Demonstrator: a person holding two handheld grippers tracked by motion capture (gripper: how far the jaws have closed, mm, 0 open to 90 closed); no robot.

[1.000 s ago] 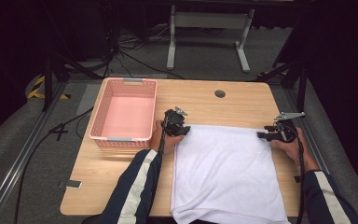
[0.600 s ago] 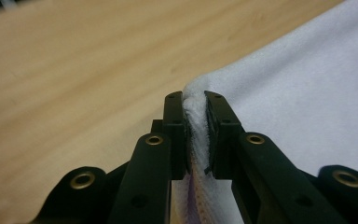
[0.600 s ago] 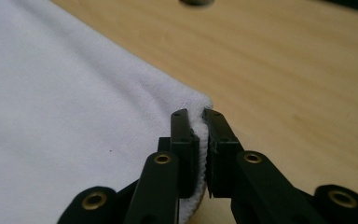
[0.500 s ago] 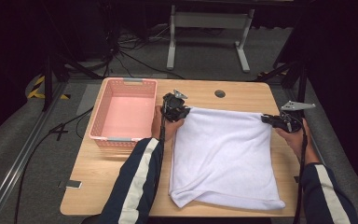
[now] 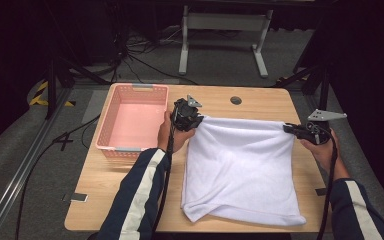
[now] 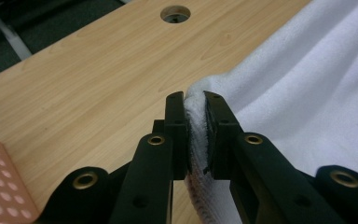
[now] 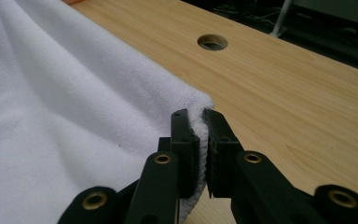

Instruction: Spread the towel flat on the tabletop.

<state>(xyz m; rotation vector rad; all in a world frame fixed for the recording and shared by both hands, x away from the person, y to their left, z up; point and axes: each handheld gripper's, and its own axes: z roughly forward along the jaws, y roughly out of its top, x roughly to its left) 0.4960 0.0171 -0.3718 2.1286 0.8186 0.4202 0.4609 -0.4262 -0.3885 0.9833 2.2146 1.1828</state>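
Our left gripper (image 5: 196, 121) and right gripper (image 5: 291, 129) each clamp a far corner of the white towel (image 5: 242, 170). Its top edge runs taut between them. The rest drapes toward us onto the table (image 5: 260, 102).

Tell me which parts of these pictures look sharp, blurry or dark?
High view: the table is evenly lit and the room behind is nearly black. Left gripper view: the pinched towel is sharp, the hole soft. Right gripper view: the towel's weave is crisp, the background blurred.

Wooden table (image 5: 260, 102) bears pink basket (image 5: 130, 125); white towel's (image 5: 245, 170) lower part.
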